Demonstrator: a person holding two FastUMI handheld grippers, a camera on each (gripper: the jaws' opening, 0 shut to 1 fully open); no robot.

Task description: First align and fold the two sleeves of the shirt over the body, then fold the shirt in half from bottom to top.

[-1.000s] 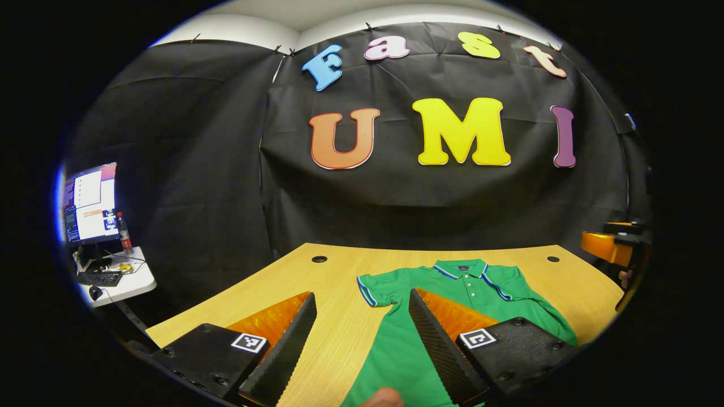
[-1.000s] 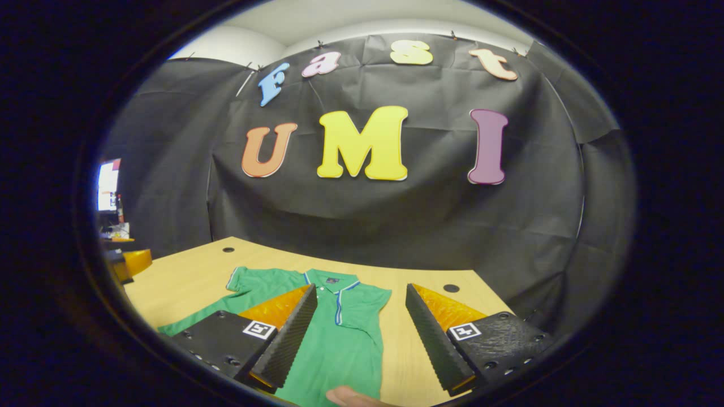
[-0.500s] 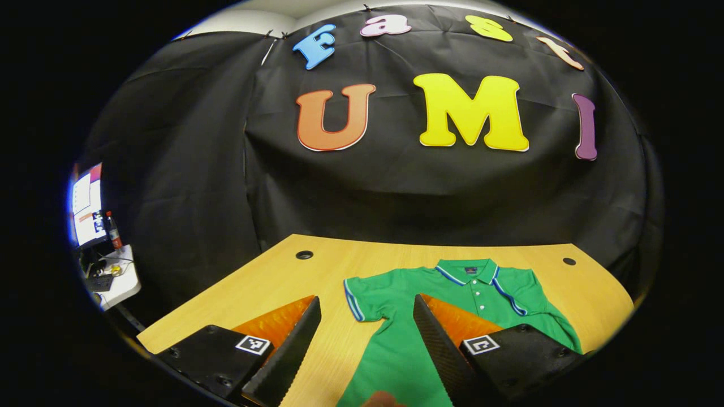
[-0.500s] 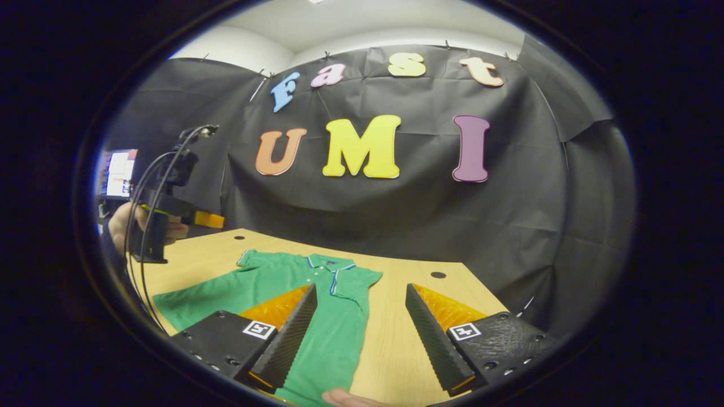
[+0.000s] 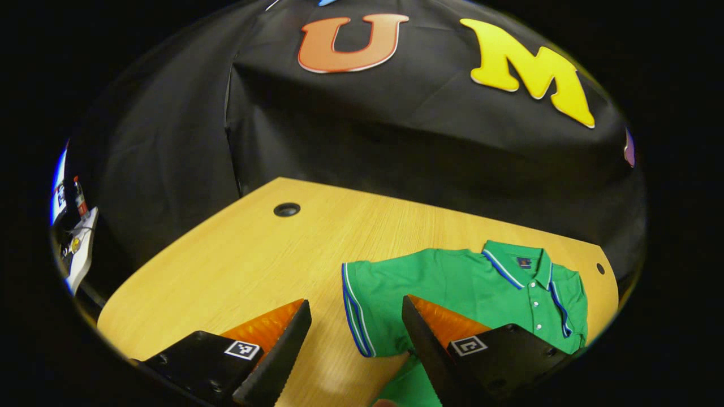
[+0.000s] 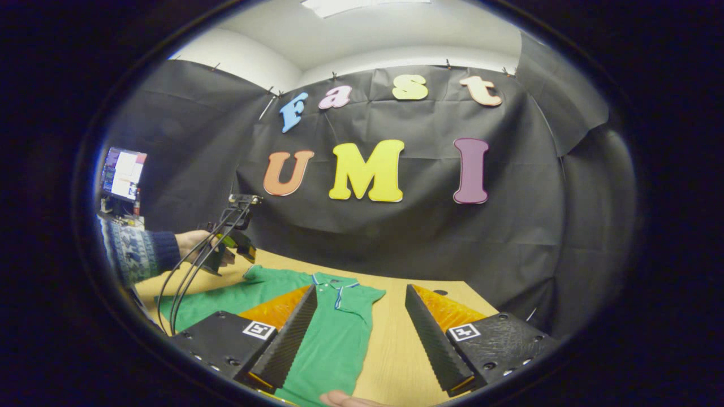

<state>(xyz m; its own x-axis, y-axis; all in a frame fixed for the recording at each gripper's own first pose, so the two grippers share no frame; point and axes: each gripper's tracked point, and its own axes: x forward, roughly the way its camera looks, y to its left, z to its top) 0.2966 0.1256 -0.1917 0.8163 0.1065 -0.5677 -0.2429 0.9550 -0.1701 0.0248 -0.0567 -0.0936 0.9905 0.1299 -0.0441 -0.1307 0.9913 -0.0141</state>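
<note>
1. Since a moment ago the left gripper (image 5: pixel 353 353) has dropped and swung toward the shirt's (image 5: pixel 452 282) near sleeve (image 5: pixel 362 305). In the left gripper view that striped cuff now lies between its two fingers, which stand wide apart and hold nothing.
2. In the same view the shirt lies flat, collar (image 5: pixel 517 265) away from us, on the wooden table (image 5: pixel 237 260). Both sleeves are spread out, so no fold looks done yet.
3. My guess is the wide gap is there to straddle the cuff before pinching it.
4. In the right gripper view the right gripper (image 6: pixel 359 339) hangs back, jaws wide and empty, above the shirt's (image 6: pixel 334 339) other side.
5. Farther off in that view, a hand (image 6: pixel 195 243) in a patterned sleeve (image 6: pixel 133 254) holds the left gripper (image 6: pixel 240 246) low over the far sleeve (image 6: pixel 257 275), which fits a first sleeve fold starting on that side.
</note>
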